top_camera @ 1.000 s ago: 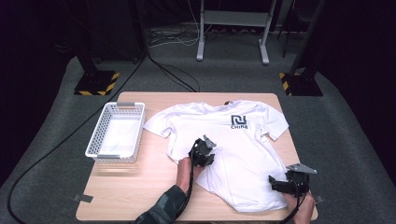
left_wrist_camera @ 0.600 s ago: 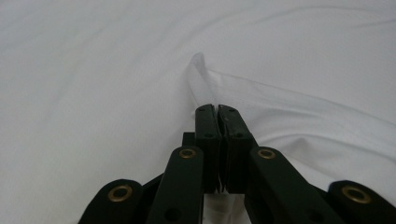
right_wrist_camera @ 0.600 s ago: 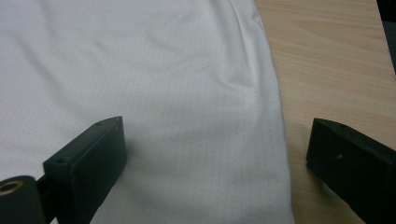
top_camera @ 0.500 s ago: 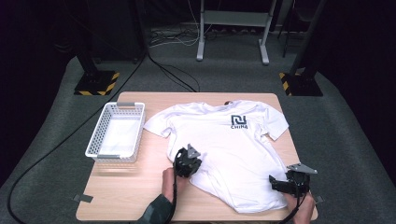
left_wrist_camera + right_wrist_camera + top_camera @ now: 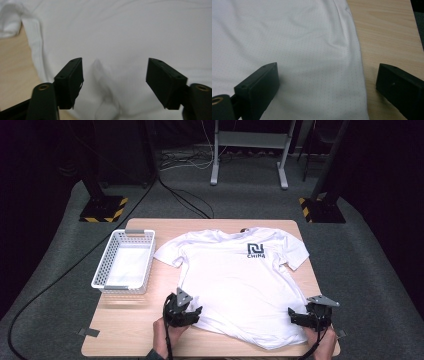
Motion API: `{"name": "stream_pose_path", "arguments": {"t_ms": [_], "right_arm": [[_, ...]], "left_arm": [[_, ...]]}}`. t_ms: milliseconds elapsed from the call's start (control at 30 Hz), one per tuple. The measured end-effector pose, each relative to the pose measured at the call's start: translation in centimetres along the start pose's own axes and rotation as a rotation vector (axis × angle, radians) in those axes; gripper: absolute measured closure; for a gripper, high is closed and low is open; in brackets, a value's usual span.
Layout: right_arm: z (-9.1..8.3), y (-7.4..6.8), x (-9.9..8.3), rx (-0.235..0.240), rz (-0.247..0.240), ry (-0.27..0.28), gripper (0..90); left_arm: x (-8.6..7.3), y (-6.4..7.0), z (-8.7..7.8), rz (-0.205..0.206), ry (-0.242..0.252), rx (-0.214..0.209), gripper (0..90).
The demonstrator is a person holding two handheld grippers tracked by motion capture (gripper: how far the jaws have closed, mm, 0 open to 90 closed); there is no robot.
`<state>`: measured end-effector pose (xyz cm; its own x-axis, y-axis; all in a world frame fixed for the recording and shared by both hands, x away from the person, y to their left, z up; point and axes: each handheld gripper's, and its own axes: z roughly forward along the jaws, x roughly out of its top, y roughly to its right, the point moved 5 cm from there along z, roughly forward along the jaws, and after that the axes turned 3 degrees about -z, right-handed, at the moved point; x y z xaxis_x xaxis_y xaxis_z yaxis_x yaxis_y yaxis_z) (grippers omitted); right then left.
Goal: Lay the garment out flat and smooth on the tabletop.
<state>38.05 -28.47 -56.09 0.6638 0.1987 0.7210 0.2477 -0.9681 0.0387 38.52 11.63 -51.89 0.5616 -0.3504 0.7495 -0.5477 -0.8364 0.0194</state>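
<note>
A white T-shirt [image 5: 240, 280] with a dark chest logo [image 5: 256, 250] lies spread flat on the wooden table [image 5: 135, 330], its hem toward me. My left gripper [image 5: 187, 312] is open at the hem's lower left corner; in the left gripper view its jaws straddle a small raised fold of the shirt [image 5: 100, 72] near the side seam. My right gripper [image 5: 302, 319] is open at the lower right corner; the right gripper view has the shirt's right edge [image 5: 354, 62] lying between the jaws, with nothing pinched.
A white mesh basket [image 5: 125, 262] stands on the table's left side, next to the shirt's left sleeve [image 5: 167, 252]. Bare wood [image 5: 387, 35] runs along the shirt's right side up to the table edge. Dark stands and cables occupy the floor beyond.
My left gripper has pulled back toward me and to the left, from the shirt's lower middle to its lower left hem corner. The right gripper has stayed put.
</note>
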Motion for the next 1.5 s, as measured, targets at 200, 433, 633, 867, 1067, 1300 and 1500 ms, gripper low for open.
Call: {"name": "stream_pose_path", "arguments": {"t_ms": [200,433,633,867,1067,1300,1500], "right_arm": [[0.0,0.0,0.0,0.0,0.0,0.0,4.1],[0.0,0.0,0.0,-0.004,0.002,0.0,4.0],[0.0,0.0,0.0,-0.009,0.004,-0.001,3.9],[-0.1,-0.1,0.1,-0.021,-0.011,-0.004,3.4],[-0.2,-0.4,0.2,-0.037,-0.025,-0.002,4.2],[-1.2,0.0,-0.9,-0.05,-0.023,0.007,4.3],[-3.1,-0.2,-2.6,-0.047,-0.02,0.012,4.3]], "left_arm": [[2.3,0.7,5.0,0.082,-0.094,0.021,14.8],[-1.1,0.0,3.8,0.097,-0.122,0.005,11.8],[-5.0,0.0,-0.5,0.097,-0.139,-0.053,11.7],[-3.9,-0.3,-2.5,0.046,-0.048,-0.058,8.2],[-2.8,0.5,1.8,0.094,-0.161,-0.064,3.5],[-6.0,0.9,-1.5,0.135,-0.146,-0.088,4.1],[-9.6,0.8,-5.3,0.123,-0.137,-0.18,4.1]]}}
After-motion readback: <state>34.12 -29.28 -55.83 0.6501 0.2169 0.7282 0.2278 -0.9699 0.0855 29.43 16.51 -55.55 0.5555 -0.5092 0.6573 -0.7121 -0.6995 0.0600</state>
